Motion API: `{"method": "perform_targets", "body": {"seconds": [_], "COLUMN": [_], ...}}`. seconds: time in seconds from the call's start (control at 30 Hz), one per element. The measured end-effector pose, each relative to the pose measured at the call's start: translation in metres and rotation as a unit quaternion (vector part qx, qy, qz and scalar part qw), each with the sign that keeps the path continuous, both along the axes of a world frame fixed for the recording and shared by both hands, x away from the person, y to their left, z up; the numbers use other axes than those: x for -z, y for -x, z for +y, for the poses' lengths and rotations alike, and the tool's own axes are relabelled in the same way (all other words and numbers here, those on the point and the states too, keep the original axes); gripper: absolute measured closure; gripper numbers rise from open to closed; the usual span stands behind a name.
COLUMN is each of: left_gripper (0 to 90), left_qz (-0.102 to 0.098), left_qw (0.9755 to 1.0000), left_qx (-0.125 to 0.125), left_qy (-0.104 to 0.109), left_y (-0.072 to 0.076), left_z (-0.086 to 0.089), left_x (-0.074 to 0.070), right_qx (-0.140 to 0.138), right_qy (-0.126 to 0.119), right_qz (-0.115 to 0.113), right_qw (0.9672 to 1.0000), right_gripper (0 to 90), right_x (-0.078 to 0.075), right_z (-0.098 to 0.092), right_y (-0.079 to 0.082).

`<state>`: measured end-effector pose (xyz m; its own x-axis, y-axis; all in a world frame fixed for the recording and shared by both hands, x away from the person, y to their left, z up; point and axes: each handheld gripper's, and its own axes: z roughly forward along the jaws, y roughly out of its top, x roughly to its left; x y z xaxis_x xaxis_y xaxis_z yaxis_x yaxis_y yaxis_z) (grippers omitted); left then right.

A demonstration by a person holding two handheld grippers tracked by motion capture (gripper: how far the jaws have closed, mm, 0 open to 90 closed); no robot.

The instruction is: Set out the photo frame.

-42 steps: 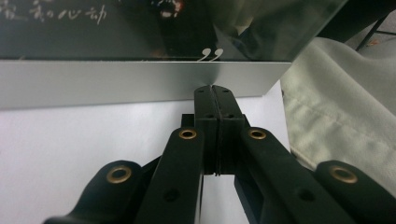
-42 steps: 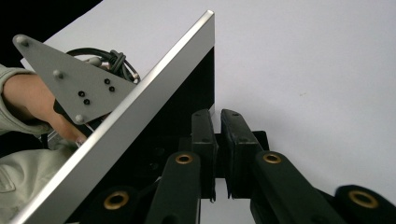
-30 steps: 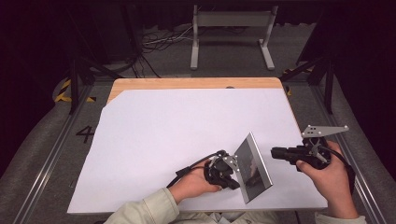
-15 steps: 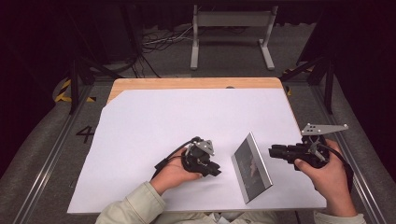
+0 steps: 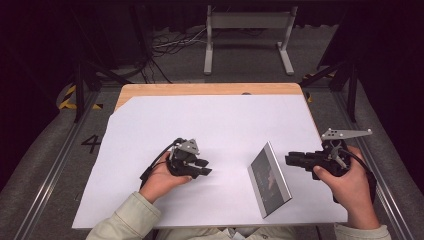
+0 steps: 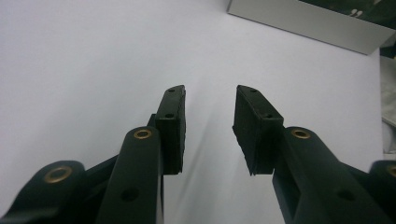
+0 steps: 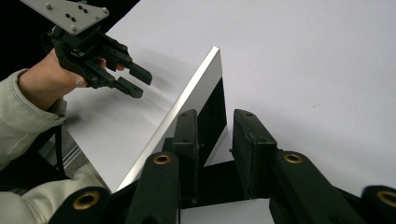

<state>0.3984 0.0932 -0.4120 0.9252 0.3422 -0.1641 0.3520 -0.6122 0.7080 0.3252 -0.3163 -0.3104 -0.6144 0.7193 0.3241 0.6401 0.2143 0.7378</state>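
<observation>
Beside the flat box (image 5: 270, 179), both hands low, left gripper (image 5: 204, 167) apart.

The left gripper (image 5: 204, 167) lies low and level in the person's left hand (image 5: 162, 177), pointing to the right in the high view; its jaws have just been opening and stand apart with nothing between them. The right gripper (image 5: 290, 160), held in the right hand (image 5: 350, 182), points left, jaws parted.
</observation>
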Motion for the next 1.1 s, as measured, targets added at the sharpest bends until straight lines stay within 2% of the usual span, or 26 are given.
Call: {"method": "perform_targets", "body": {"seconds": [0.13,0.27,0.37,0.53,0.73,1.1], "left_gripper": [64.4,64.5,64.5,64.5,64.5,64.4], "left_qz": [-0.007,-0.008,-0.006,-0.007,0.0,-0.002], "left_qw": [0.9998,0.9995,0.9993,0.9994,0.9992,0.9991], "left_qx": [-0.018,-0.028,-0.033,-0.029,-0.037,-0.04], "left_qy": [0.008,0.012,0.019,0.015,0.014,0.016], "left_y": [-0.001,-0.001,-0.002,-0.002,-0.003,-0.004], "left_z": [0.015,0.024,0.026,0.026,0.026,0.028], "left_x": [-0.001,0.001,0.001,0.0,0.003,0.003], "right_qx": [0.001,0.012,0.024,0.034,0.045,0.057], "right_qy": [0.001,-0.018,-0.021,-0.031,-0.021,0.002], "right_qz": [0.0,0.024,0.039,0.071,0.103,0.111], "right_qw": [1.0,0.9995,0.9987,0.9964,0.9934,0.9922], "right_gripper": [71.3,65.1,63.1,61.1,59.2,57.0], "right_x": [-0.007,-0.015,-0.018,-0.018,-0.017,-0.016], "right_z": [0.004,0.008,0.01,0.016,0.024,0.03], "right_y": [-0.001,-0.002,-0.001,-0.001,0.0,-0.001]}}
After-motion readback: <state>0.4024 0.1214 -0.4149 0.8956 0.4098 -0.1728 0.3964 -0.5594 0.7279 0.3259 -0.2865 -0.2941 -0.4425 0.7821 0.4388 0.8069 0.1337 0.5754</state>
